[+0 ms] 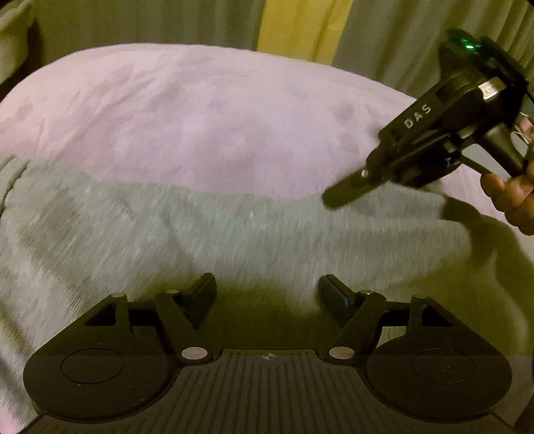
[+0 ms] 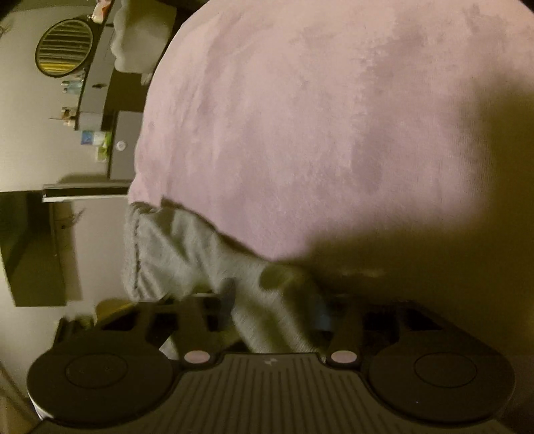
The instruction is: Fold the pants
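Note:
Grey sweatpants (image 1: 200, 227) lie spread across a pink blanket (image 1: 200, 117) on a bed. My left gripper (image 1: 267, 293) hovers low over the cloth, open, with nothing between its fingers (image 1: 203, 290). Farther right, my right gripper (image 1: 340, 197) points down at the far edge of the pants, and a person's hand (image 1: 514, 197) holds its handle. In the right wrist view the right gripper (image 2: 277, 303) is shut on a bunched fold of the pants (image 2: 173, 247), which hides its fingertips. The rest of the pants trails left to the edge of the blanket (image 2: 333, 133).
Grey and yellow curtains (image 1: 300, 26) hang behind the bed. Left of the bed in the right wrist view stand a dark dresser with an oval mirror (image 2: 65, 46), small bottles on it, and a dark cabinet (image 2: 33, 247).

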### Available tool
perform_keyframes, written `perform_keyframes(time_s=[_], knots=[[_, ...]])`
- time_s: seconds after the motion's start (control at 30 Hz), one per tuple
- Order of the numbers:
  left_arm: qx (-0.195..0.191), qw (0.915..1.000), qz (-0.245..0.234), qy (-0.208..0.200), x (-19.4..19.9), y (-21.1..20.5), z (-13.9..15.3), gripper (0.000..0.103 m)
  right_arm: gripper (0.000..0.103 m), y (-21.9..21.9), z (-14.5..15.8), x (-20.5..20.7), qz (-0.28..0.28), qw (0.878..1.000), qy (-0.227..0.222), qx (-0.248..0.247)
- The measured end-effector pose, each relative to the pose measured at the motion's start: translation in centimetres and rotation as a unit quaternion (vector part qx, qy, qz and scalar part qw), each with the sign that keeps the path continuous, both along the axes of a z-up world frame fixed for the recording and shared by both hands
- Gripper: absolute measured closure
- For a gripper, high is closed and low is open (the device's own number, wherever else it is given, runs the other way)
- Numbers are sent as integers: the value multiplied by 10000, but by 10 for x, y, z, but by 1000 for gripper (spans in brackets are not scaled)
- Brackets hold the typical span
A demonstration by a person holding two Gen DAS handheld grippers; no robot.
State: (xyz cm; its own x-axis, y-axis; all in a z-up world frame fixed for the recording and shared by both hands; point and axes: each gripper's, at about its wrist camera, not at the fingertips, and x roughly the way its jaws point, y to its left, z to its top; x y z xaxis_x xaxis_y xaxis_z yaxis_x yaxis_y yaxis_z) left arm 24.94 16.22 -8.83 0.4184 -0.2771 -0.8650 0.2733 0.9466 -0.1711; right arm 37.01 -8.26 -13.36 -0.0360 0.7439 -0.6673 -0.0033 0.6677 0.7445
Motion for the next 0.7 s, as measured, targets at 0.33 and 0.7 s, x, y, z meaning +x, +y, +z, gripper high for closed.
perform_keyframes(time_s=[0.33,0.7], knots=[[32,9999,28,-128,-21,7,0,22,103,-14,58,9,-1249,9697,-1857,-979],[-398,9991,3,121,-33,-8,7,18,101,-7,36,-82,-370,9973,-321,-548]])
